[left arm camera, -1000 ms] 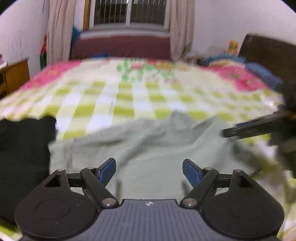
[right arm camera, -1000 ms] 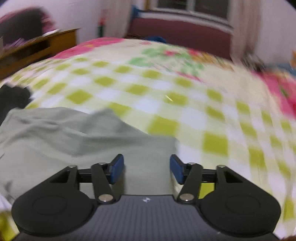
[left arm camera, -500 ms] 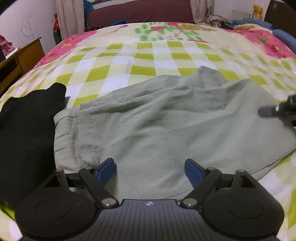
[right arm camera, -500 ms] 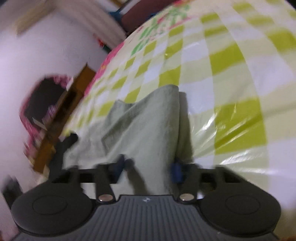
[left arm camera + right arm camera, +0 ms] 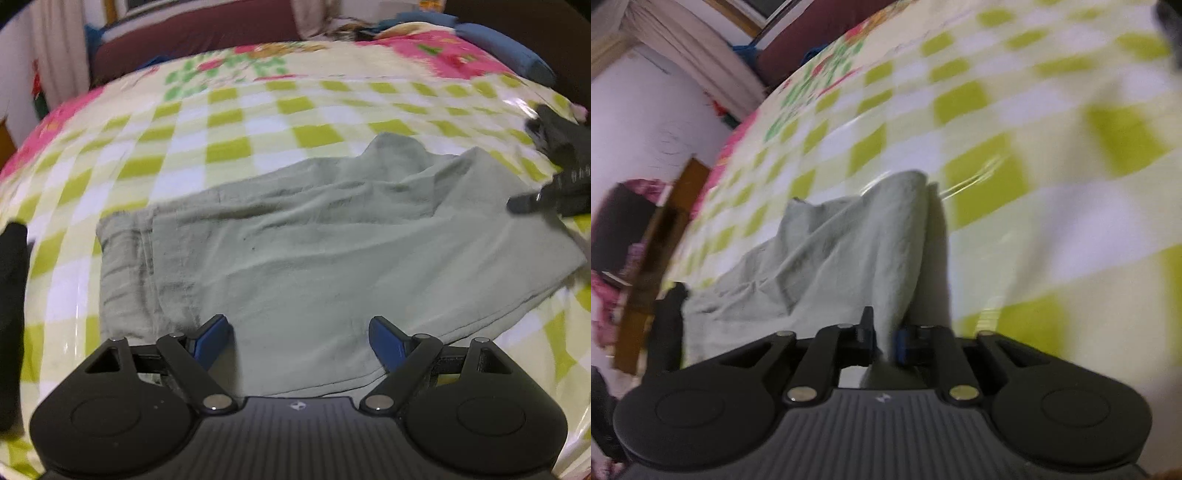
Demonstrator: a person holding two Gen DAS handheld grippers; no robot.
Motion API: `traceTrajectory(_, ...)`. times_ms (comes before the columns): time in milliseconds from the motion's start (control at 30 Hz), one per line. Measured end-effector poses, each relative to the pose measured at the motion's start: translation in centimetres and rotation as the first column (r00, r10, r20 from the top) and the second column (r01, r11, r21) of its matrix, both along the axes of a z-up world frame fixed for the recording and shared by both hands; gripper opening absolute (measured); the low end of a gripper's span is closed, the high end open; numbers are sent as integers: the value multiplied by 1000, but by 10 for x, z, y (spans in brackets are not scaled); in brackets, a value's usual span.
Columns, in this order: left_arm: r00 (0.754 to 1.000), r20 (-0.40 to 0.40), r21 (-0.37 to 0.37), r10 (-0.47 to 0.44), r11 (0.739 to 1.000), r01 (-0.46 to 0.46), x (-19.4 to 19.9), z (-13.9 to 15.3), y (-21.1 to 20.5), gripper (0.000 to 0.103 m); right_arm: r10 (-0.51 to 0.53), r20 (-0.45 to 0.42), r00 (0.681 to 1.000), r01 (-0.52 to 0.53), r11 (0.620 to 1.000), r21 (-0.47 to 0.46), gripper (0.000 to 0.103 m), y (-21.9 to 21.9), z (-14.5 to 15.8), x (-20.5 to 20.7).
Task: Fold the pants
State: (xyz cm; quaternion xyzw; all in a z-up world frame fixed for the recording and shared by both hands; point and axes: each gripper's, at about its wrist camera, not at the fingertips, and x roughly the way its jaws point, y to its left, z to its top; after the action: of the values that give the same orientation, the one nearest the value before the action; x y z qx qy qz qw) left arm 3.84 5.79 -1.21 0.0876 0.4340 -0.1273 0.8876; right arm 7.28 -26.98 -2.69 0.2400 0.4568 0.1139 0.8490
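Pale grey-green pants [image 5: 314, 251] lie folded lengthwise on the checked bed cover, waistband at the left. My left gripper [image 5: 299, 338] is open and hovers over the near edge of the pants, holding nothing. My right gripper [image 5: 884, 338] is shut on the leg end of the pants [image 5: 849, 251] and lifts that edge slightly. It also shows blurred at the right edge of the left wrist view [image 5: 546, 195], at the pants' right end.
A black garment [image 5: 11, 314] lies on the bed left of the pants. The green-and-white checked cover [image 5: 258, 122] stretches far beyond. A wooden nightstand [image 5: 657, 251] stands past the bed's left side; a blue pillow [image 5: 517, 55] lies at the far right.
My right gripper has closed on the pants' leg end and tilted. My left gripper has moved right along the near edge and stays open.
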Motion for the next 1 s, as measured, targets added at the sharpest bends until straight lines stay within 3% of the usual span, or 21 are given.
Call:
traceTrajectory(67,1000,16,-4,6,1000,-6,-6,7,2,96,-14,70,997,21,994,-105,20,0,21,-8)
traceTrajectory(133,999,32,-31,32,999,-31,-14,13,11,96,35,150,988,-15,991,-135,20,12,43,-10)
traceTrajectory(200,996,48,-51,68,997,-66,-20,16,19,96,163,203,966,-141,983,-116,22,36,57,-6)
traceTrajectory(233,994,59,-64,89,994,-85,-23,17,23,96,254,214,943,-232,965,-123,29,60,63,1)
traceTrajectory(267,992,70,-75,108,992,-103,-25,17,26,96,335,225,915,-311,940,-137,42,83,65,6)
traceTrajectory(300,988,84,-84,133,988,-126,-26,17,29,96,419,235,877,-390,907,-159,46,109,67,11)
traceTrajectory(467,976,115,-106,184,979,-172,-24,15,39,96,722,184,667,-665,689,-290,52,235,42,54)
traceTrajectory(567,976,98,-118,194,976,-182,-21,9,44,96,799,140,585,-721,591,-362,54,274,22,70)
traceTrajectory(733,973,65,-184,223,961,-208,-15,4,59,96,841,86,535,-784,531,-322,56,291,1,97)
traceTrajectory(833,972,31,-218,233,951,-221,-12,0,66,96,874,69,481,-815,474,-334,58,301,1,94)
traceTrajectory(900,971,32,-234,238,946,-224,-12,0,68,96,886,50,461,-830,451,-330,52,304,2,95)
traceTrajectory(1000,969,56,-244,241,944,-221,-14,3,68,96,888,27,458,-842,443,-308,25,304,7,98)
